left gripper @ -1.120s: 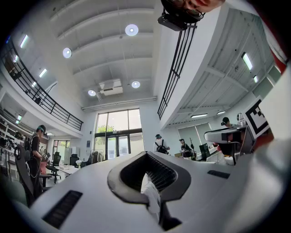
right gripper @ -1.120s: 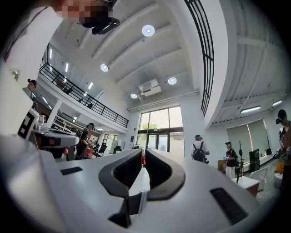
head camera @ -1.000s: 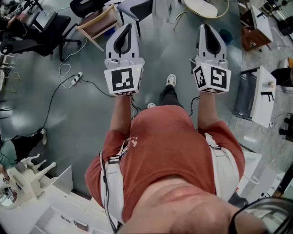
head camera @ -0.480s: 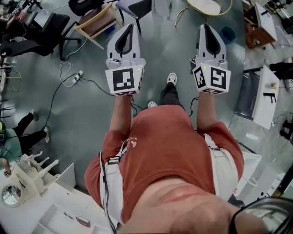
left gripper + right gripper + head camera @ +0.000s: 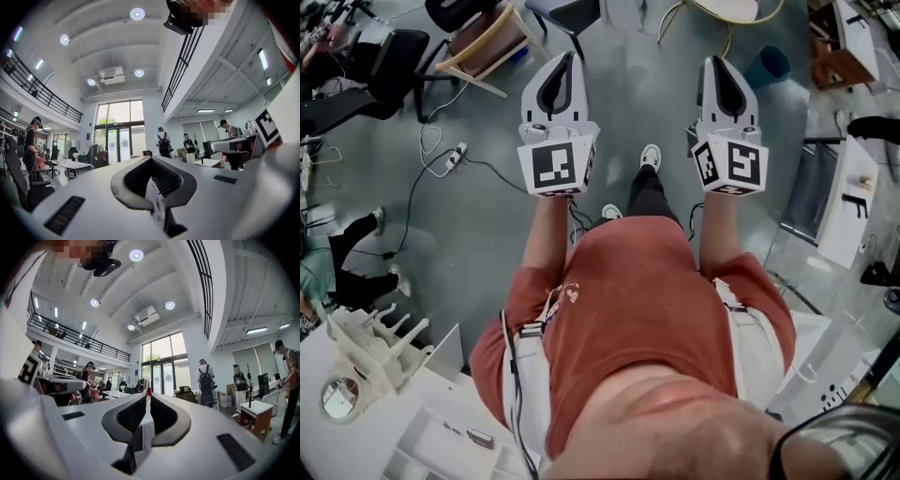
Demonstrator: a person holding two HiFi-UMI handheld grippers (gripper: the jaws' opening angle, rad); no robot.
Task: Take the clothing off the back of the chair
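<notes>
We hold the left gripper [image 5: 565, 58] and the right gripper [image 5: 713, 62] out in front of us, side by side and well apart. Both point level over a smooth grey floor [image 5: 487, 244]. The left gripper's jaws are closed together with nothing in them. The right gripper's jaws are closed too, and it holds nothing.

We are in a big, tall room. Far ahead of both grippers are glass doors [image 5: 119, 140], with round lights [image 5: 137, 13] high above and a railing [image 5: 75, 336] along an upper floor. People [image 5: 205, 380] stand ahead, far off.

Ahead of the left gripper and a bit to its left is a wooden chair [image 5: 478, 47]. Just ahead of its tips is a dark chair [image 5: 577, 11]. We cannot tell which chair has the clothing on it. A black cable [image 5: 422, 187] and a power strip [image 5: 457, 157] lie on the floor to the left of the left gripper.

To the right of the right gripper is white furniture [image 5: 848, 202], close by. Between the two grippers the floor is bare, apart from our own shoe [image 5: 650, 159].
</notes>
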